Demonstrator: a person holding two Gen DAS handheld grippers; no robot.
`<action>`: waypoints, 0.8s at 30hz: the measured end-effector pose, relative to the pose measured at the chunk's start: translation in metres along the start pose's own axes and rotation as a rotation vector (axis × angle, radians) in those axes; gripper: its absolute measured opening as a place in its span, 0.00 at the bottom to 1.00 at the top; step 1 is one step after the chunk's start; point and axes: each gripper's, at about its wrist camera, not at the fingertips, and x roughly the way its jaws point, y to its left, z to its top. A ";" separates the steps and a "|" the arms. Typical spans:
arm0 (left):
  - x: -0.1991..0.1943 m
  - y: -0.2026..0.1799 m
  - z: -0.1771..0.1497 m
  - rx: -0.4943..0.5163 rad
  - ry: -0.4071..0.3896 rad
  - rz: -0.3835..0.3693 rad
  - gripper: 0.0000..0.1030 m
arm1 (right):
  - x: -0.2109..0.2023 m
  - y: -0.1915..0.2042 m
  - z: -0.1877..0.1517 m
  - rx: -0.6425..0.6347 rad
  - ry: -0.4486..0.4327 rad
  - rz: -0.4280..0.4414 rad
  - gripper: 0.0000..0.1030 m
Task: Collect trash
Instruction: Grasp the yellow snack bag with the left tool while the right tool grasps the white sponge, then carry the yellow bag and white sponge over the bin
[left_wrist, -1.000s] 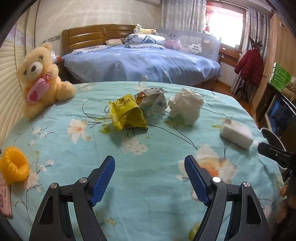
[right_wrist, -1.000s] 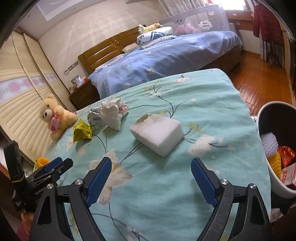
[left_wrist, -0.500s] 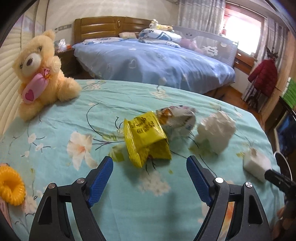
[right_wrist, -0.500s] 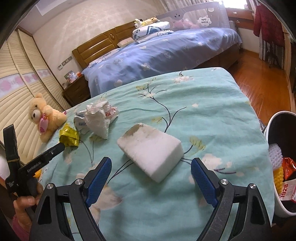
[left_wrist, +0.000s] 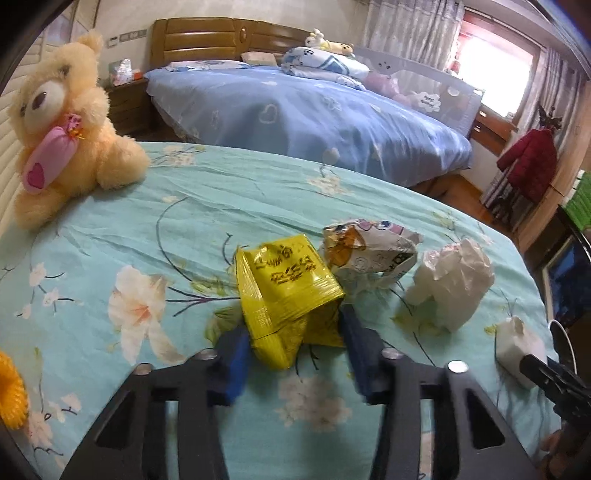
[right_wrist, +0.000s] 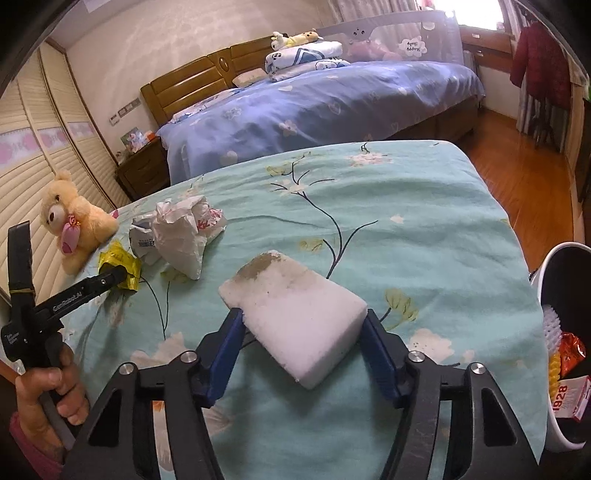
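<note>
A yellow foil wrapper (left_wrist: 288, 291) lies on the turquoise flowered bedspread (left_wrist: 110, 236). Its near end sits between the blue pads of my left gripper (left_wrist: 295, 354), whose jaws are closing and touch both its sides. In the right wrist view the same gripper's tip (right_wrist: 114, 275) meets the yellow wrapper (right_wrist: 118, 258). A stained white sponge (right_wrist: 288, 295) lies flat, and my right gripper (right_wrist: 303, 321) is closing on its near end, pads against both corners. A crumpled printed wrapper (left_wrist: 373, 251) and a white plastic bag (left_wrist: 454, 280) lie just behind.
A white trash bin (right_wrist: 554, 266) holding a brush and packets stands past the bedspread's right edge. A teddy bear (left_wrist: 62, 129) sits at the far left, a yellow ring (left_wrist: 11, 395) at the near left. A blue-covered bed (left_wrist: 295, 110) lies beyond.
My left gripper moved forward to the yellow wrapper and narrowed its jaws around it. My right gripper edged up to the sponge and narrowed its jaws onto it.
</note>
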 end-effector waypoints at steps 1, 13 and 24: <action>-0.002 0.000 0.000 0.006 -0.009 0.000 0.37 | -0.001 0.000 0.000 0.007 -0.001 0.007 0.60; -0.048 -0.023 -0.037 0.094 -0.043 -0.074 0.31 | -0.033 -0.012 -0.016 0.073 -0.047 0.045 0.60; -0.075 -0.076 -0.066 0.209 -0.013 -0.207 0.31 | -0.068 -0.035 -0.031 0.116 -0.085 0.019 0.60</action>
